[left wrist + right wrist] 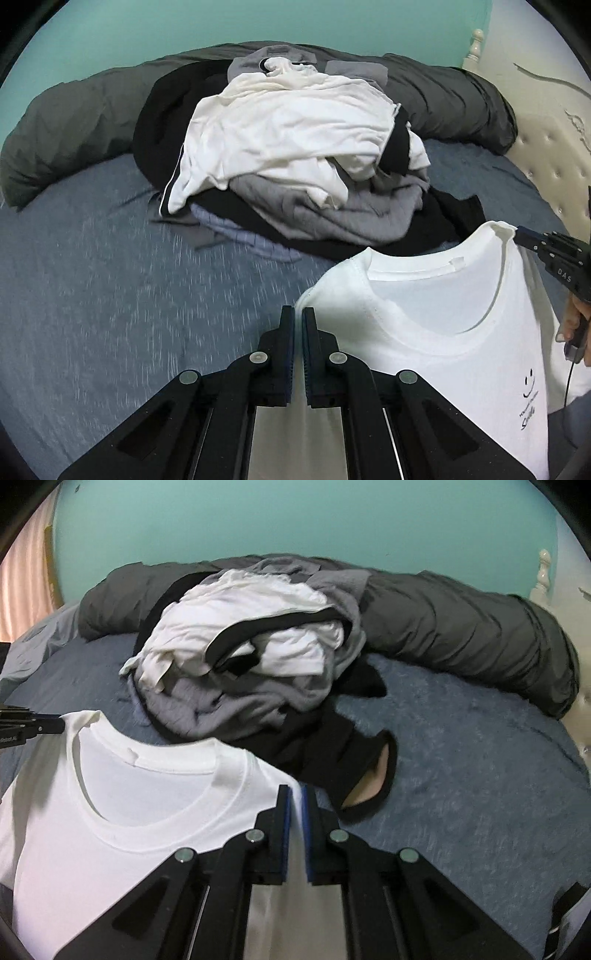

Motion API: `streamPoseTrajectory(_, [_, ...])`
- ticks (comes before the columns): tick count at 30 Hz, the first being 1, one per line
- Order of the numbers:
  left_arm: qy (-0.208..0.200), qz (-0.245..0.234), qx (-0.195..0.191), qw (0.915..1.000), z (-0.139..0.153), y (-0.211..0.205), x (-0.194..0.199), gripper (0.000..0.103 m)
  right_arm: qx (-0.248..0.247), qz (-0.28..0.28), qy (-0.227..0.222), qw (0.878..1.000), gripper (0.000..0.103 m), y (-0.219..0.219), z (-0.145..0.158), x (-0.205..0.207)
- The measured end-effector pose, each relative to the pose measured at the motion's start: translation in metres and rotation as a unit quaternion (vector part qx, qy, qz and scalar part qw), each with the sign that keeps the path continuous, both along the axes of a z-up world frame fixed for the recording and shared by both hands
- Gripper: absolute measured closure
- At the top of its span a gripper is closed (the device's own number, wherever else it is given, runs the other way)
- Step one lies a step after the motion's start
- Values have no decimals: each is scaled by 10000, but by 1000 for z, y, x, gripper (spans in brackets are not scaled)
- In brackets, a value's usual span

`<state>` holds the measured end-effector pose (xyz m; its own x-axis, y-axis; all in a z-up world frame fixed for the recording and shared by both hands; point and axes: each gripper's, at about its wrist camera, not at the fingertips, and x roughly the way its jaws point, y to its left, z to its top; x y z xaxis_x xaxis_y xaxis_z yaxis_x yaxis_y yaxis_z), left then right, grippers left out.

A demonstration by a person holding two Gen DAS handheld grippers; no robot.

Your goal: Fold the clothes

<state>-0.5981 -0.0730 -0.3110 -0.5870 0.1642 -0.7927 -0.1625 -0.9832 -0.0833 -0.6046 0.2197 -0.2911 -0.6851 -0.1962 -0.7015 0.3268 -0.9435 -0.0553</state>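
While pinched at one shoulder seam by the left gripper, white T-shirt hangs over the blue bedsheet, opposite shoulder clamped in the right gripper; soft, light, likely to droop. From the right wrist: fingers closed on cloth, heap of clothes behind. No containers in sight.

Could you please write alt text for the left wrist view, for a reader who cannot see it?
The left gripper, shut, pinches one shoulder of a white T-shirt while the right gripper holds the other, stretching it above a blue bed sheet. Behind lies a heap of unfolded clothes and a rolled grey duvet.
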Motion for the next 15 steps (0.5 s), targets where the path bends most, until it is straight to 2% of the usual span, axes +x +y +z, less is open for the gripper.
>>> streamPoseTrajectory(2, [34, 36, -48, 10000, 4, 1, -9, 99, 36, -74, 29, 10000, 98, -1, 0, -9])
streamPoseTrajectory(5, [-28, 58, -100, 9999, -12, 1, -19, 99, 70, -171, 6, 9998, 98, -2, -4, -21])
streamPoseTrajectory(15, [-282, 114, -255, 9992, -68, 0, -49, 99, 213, -260, -461, 9984, 98, -9, -68, -55])
